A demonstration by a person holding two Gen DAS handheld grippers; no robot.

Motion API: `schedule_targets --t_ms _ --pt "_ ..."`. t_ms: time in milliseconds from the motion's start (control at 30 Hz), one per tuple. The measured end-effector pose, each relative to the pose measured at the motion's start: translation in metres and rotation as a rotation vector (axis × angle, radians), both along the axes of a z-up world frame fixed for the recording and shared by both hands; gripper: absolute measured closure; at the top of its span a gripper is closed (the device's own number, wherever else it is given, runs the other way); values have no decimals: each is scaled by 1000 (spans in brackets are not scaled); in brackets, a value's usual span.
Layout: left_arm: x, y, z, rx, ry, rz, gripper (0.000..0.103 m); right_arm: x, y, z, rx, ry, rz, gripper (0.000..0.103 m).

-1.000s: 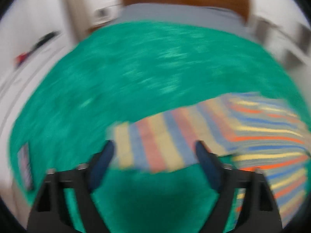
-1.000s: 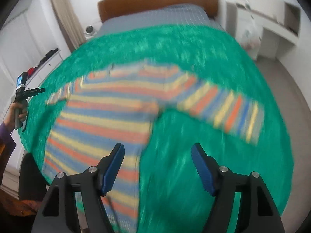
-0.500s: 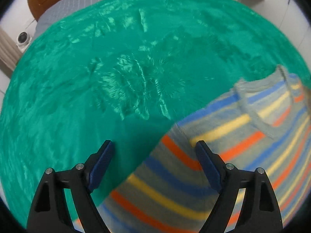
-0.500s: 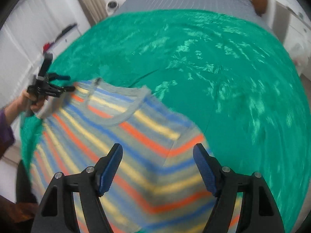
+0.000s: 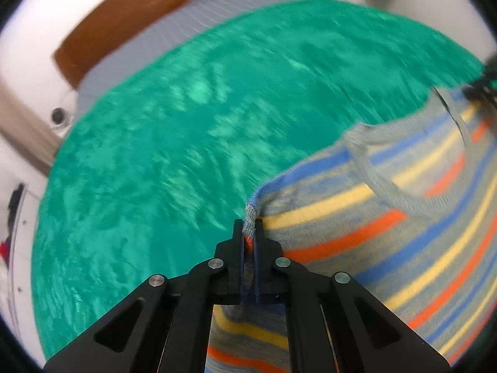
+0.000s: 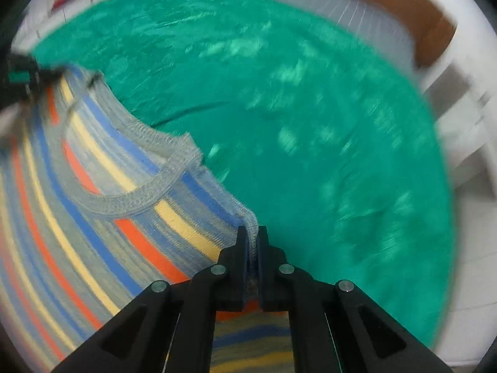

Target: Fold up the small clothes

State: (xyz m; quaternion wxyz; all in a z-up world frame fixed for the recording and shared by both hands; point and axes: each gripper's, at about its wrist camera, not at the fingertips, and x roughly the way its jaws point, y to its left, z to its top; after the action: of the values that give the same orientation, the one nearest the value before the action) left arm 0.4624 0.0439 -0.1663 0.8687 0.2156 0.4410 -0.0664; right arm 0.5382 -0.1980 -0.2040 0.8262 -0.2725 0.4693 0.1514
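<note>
A small striped knit sweater [image 5: 388,217], grey with blue, yellow and orange bands and a grey neckline, is held up over a green bed cover [image 5: 186,124]. My left gripper [image 5: 249,228] is shut on one shoulder corner of the sweater. My right gripper [image 6: 252,233] is shut on the other shoulder corner of the sweater [image 6: 93,202]. The other gripper shows blurred at the right edge of the left wrist view [image 5: 481,90] and at the left edge of the right wrist view [image 6: 21,74]. The sweater stretches between the two grippers, neckline up.
The green cover [image 6: 310,124] spreads over a bed with a grey sheet [image 5: 186,25] and a brown wooden headboard [image 5: 139,9] at the far end. White furniture [image 6: 466,124] stands beside the bed. Both views are motion-blurred.
Both grippers were open above the sweater; now both are shut on its shoulder corners, with the sweater taut between them.
</note>
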Motion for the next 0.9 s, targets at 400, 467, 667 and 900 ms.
schedule_targets --t_ms 400,467,667,900 --pt "16 6 -43 21 -60 163 85 38 6 -32 -26 -29 -94 91" --pt "10 14 -34 17 -65 191 45 36 -5 -22 34 -26 -120 57" --pt "-51 45 15 -101 -65 223 33 -24 -41 30 111 -79 -128 38" --pt "-188 55 54 -105 -23 134 29 -159 -75 70 116 -54 -88 35"
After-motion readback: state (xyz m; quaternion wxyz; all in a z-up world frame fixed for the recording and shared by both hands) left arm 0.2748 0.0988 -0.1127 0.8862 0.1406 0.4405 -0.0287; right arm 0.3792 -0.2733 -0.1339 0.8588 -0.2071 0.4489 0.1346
